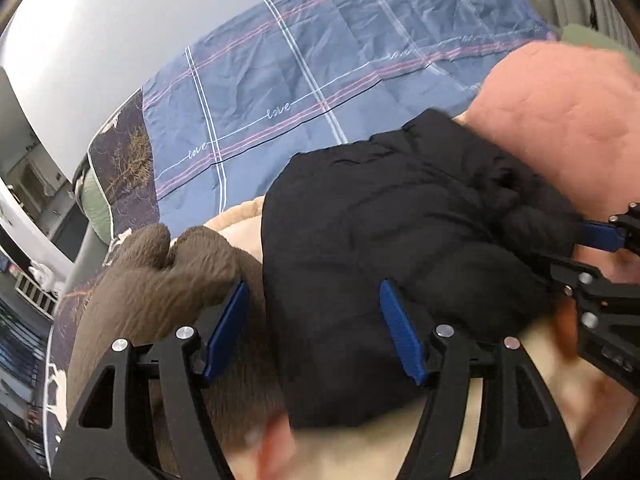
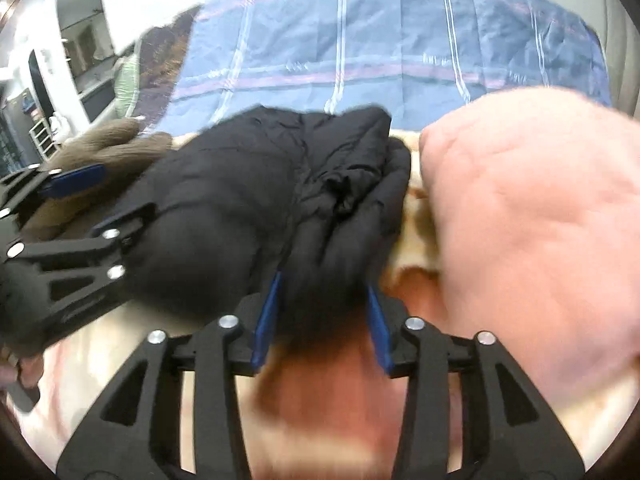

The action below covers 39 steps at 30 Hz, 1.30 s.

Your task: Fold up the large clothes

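The only word I can read is "love", in white cursive letters on the blue checked bedsheet (image 1: 256, 120). It repeats along the thin white line of the pattern. From the right wrist view the same writing is too blurred.

We see a matt black puffy cloth jacket (image 1: 400, 232), a fuzzy brown fleece garment (image 1: 160, 280), a soft pink quilted one (image 2: 532, 208), smooth creased blue bedsheet cloth (image 1: 280, 92), and matt black plastic grippers with ribbed blue pads (image 1: 402, 332).
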Tool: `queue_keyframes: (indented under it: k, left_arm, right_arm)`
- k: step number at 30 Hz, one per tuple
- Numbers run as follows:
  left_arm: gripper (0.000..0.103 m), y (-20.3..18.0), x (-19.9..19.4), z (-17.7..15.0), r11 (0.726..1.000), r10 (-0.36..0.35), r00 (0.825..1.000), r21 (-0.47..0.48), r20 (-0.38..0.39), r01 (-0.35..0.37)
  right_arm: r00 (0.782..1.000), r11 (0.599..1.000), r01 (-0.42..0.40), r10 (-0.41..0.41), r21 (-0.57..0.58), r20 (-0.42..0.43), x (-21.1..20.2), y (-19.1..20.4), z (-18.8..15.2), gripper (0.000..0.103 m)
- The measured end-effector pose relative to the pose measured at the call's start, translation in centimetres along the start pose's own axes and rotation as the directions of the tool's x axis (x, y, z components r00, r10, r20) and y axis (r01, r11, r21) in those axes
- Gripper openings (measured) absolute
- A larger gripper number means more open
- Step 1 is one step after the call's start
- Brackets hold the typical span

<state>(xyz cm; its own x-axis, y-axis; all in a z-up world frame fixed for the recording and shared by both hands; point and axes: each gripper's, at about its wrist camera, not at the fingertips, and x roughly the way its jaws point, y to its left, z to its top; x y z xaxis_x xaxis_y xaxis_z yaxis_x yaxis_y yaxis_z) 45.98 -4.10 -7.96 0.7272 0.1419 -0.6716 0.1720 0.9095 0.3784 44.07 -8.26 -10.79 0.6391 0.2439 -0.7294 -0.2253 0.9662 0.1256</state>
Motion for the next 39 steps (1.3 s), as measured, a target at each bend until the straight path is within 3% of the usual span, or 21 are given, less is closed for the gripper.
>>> queue_keyframes:
  k: [1, 2, 6, 9, 12, 19, 24, 27, 32, 39]
  left_arm:
    - [0.077, 0.1, -1.3, -0.2, 1.0, -0.014, 1.0, -0.008, 0.021, 0.014]
    - [0.084, 0.0, -3.3, -1.4, 0.999, -0.026, 0.998, -0.026, 0.052, 0.027]
    - [0.094, 0.8, -9.4, -5.6, 0.982, -0.094, 0.987, -0.15, 0.13, 0.113]
    - [0.101, 0.1, -13.5, -9.0, 0.963, -0.121, 0.979, -0.221, 0.167, 0.156]
    - [0.102, -1.2, -18.6, -11.8, 0.961, -0.113, 0.97, -0.226, 0.216, 0.162]
    - [0.102, -3.8, -29.0, -15.6, 0.95, -0.115, 0.943, -0.243, 0.312, 0.196]
    - [0.102, -4.8, -33.5, -16.9, 0.938, -0.117, 0.937, -0.274, 0.33, 0.214]
    - [0.102, -5.8, -35.3, -17.8, 0.942, -0.093, 0.941, -0.279, 0.324, 0.189]
    - [0.102, -6.5, -37.1, -19.2, 0.933, -0.096, 0.945, -0.303, 0.313, 0.195]
    - [0.102, -7.3, -38.3, -20.3, 0.942, -0.082, 0.948, -0.286, 0.307, 0.174]
  right_arm:
    - [0.999, 1.0, -0.009, 0.01, -0.015, 0.039, -2.8, 0.2, -1.0, 0.08]
    - [0.997, 1.0, -0.014, 0.016, -0.022, 0.076, -4.7, -0.4, -1.4, 0.085]
    - [0.989, 0.997, -0.026, 0.037, -0.075, 0.145, -11.6, -2.3, -4.6, 0.085]
    - [0.986, 0.998, -0.055, 0.06, -0.036, 0.155, -16.7, -4.5, -7.9, 0.085]
    - [0.977, 0.998, -0.066, 0.062, 0.011, 0.206, -22.2, -5.6, -10.1, 0.085]
    - [0.932, 0.997, -0.069, 0.059, 0.015, 0.358, -32.7, -3.4, -14.7, 0.086]
    - [0.913, 0.998, -0.052, 0.037, 0.025, 0.406, -36.7, -2.3, -17.4, 0.088]
    - [0.906, 0.999, -0.017, 0.0, 0.035, 0.423, -38.8, -2.0, -18.9, 0.089]
    - [0.908, 0.999, 0.02, -0.035, 0.041, 0.417, -40.2, -1.9, -20.4, 0.091]
    - [0.911, 0.997, 0.072, -0.081, 0.038, 0.403, -40.4, -1.3, -21.5, 0.092]
